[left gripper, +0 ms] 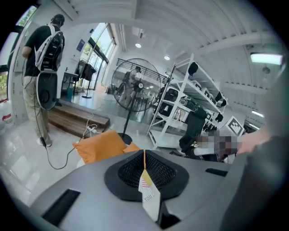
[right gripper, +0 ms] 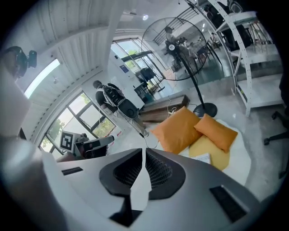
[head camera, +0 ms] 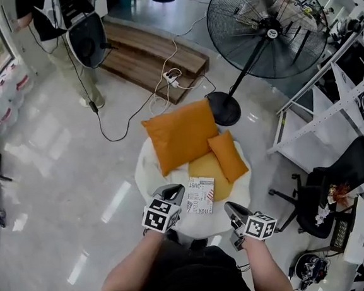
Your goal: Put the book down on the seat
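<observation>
One book (head camera: 201, 195) (on seat (head camera: 145, 170)), beside left claw (head camera: 171, 191)

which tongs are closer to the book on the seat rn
Left. The left tongs sit just beside the left edge of the book; the right tongs are off its near right corner, clearly apart.

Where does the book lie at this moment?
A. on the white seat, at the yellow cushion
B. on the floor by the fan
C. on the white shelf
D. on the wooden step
A: the book lies flat on the white seat, at the front edge of the yellow cushion.
</observation>
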`<action>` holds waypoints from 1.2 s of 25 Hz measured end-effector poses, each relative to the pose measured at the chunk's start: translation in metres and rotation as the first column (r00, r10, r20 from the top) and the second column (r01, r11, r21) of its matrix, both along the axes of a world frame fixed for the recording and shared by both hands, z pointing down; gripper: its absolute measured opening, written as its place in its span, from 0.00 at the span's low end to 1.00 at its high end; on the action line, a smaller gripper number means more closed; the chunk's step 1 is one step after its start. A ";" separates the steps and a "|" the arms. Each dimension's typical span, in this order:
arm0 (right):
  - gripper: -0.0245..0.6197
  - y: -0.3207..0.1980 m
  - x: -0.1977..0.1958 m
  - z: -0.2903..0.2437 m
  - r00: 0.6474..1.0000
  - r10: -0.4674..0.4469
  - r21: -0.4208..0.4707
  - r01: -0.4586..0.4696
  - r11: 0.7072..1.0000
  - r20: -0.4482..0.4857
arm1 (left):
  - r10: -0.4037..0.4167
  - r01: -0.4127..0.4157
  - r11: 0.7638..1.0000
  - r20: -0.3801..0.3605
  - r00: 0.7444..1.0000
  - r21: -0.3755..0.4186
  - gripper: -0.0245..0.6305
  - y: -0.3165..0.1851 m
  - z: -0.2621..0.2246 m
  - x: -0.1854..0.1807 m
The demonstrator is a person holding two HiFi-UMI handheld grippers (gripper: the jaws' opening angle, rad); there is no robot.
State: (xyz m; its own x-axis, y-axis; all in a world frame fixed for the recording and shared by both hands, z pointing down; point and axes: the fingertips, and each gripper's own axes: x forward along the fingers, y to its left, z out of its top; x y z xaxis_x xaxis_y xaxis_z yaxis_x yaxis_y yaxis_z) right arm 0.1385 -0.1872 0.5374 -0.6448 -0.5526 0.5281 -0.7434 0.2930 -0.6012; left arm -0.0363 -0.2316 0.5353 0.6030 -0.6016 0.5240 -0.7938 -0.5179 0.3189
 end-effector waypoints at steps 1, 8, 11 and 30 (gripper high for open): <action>0.09 0.000 -0.001 -0.010 1.000 0.006 0.023 -0.005 1.000 -0.011 | 0.000 0.000 1.000 -0.006 1.000 0.016 0.05 0.002 -0.011 -0.002; 0.07 0.002 -0.001 -0.067 1.000 -0.013 0.169 0.017 0.985 -0.028 | -0.014 0.015 0.995 -0.005 1.000 0.099 0.05 0.008 -0.064 -0.008; 0.06 0.001 0.009 -0.082 1.000 -0.017 0.211 0.019 0.977 -0.013 | -0.023 0.021 0.992 0.011 1.000 0.128 0.05 0.011 -0.080 0.000; 0.06 0.080 0.111 -0.171 0.997 -0.072 0.454 0.082 0.887 -0.039 | -0.108 0.083 0.963 0.084 0.991 0.258 0.05 0.107 -0.180 0.094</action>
